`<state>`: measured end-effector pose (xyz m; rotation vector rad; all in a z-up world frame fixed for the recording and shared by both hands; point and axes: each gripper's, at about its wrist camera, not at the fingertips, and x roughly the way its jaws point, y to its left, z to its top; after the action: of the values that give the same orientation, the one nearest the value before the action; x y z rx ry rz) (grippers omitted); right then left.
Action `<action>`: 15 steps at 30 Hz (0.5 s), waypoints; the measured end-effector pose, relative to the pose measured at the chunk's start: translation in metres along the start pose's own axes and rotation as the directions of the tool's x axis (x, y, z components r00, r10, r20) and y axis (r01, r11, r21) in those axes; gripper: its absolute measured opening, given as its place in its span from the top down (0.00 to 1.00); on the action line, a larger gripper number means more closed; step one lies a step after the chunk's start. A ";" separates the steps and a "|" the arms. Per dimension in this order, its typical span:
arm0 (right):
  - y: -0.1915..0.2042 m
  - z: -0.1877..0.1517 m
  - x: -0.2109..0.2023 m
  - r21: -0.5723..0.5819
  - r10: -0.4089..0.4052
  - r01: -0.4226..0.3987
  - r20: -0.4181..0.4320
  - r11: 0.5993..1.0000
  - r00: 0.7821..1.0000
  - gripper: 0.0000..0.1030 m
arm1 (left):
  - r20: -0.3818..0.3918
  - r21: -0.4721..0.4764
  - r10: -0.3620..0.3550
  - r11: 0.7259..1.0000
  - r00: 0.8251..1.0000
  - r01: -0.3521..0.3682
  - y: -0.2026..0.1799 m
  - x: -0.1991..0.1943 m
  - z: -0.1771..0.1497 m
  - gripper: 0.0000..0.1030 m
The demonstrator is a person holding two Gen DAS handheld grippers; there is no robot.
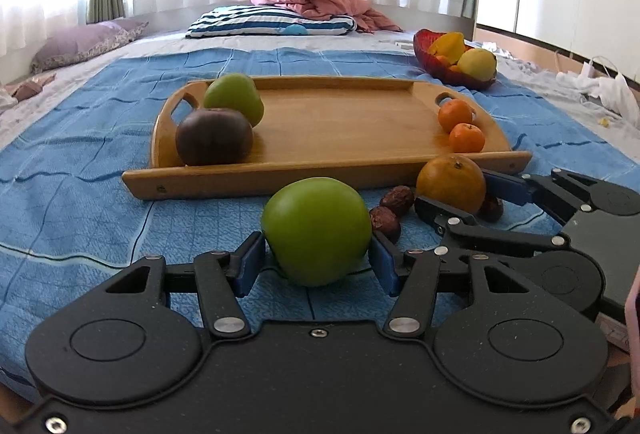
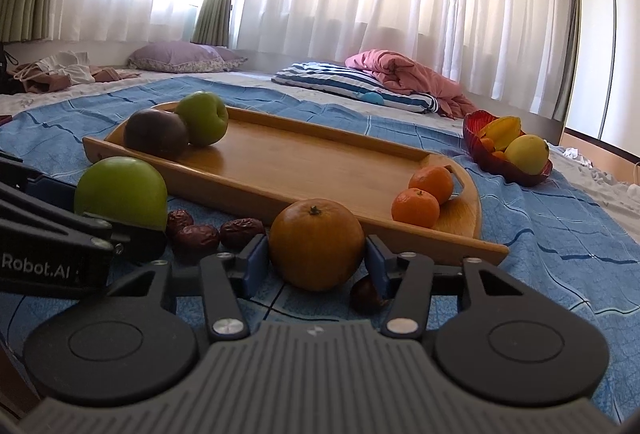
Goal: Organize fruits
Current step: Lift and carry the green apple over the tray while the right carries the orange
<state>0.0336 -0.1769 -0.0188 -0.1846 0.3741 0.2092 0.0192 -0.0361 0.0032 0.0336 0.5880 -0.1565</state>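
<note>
Left claw: the left gripper (image 1: pixel 317 258) has its blue pads against both sides of a round green apple (image 1: pixel 316 230), which sits on the blue quilted bedspread (image 1: pixel 80 194) just in front of the tray.
Right claw: the right gripper (image 2: pixel 316 262) is closed around a large dull-orange citrus fruit (image 2: pixel 316 244), also on the bedspread at the tray's near edge; whether either fruit is lifted off the cloth is hard to tell.
Tray: a long wooden tray with cut-out handles (image 1: pixel 340 122) holds a second green apple (image 1: pixel 234 98) touching a dark purple-brown round fruit (image 1: pixel 214 136) at its left end, and two small bright mandarins (image 1: pixel 460 126) at its right end.
Loose fruit: wrinkled dark-red dried dates (image 2: pixel 208 232) lie between the two grippers.
Bowl: a red glass bowl (image 1: pixel 424 50) of yellow and orange fruit stands well beyond the tray's right end.
</note>
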 end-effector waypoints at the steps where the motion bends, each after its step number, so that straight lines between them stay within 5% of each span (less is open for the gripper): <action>1: -0.001 0.000 0.000 0.007 0.004 -0.004 0.001 1.000 1.000 0.46 | 0.000 0.006 0.001 1.000 1.000 -0.001 -0.001 -0.001 0.001 0.47; 15: -0.012 0.014 -0.014 0.071 0.038 -0.041 0.038 0.997 0.999 0.46 | 0.043 0.006 0.003 1.000 0.999 -0.003 0.004 -0.013 0.023 0.47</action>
<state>0.0281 -0.1875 0.0012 -0.1027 0.3489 0.2375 0.0220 -0.0325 0.0293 0.0372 0.5446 -0.1558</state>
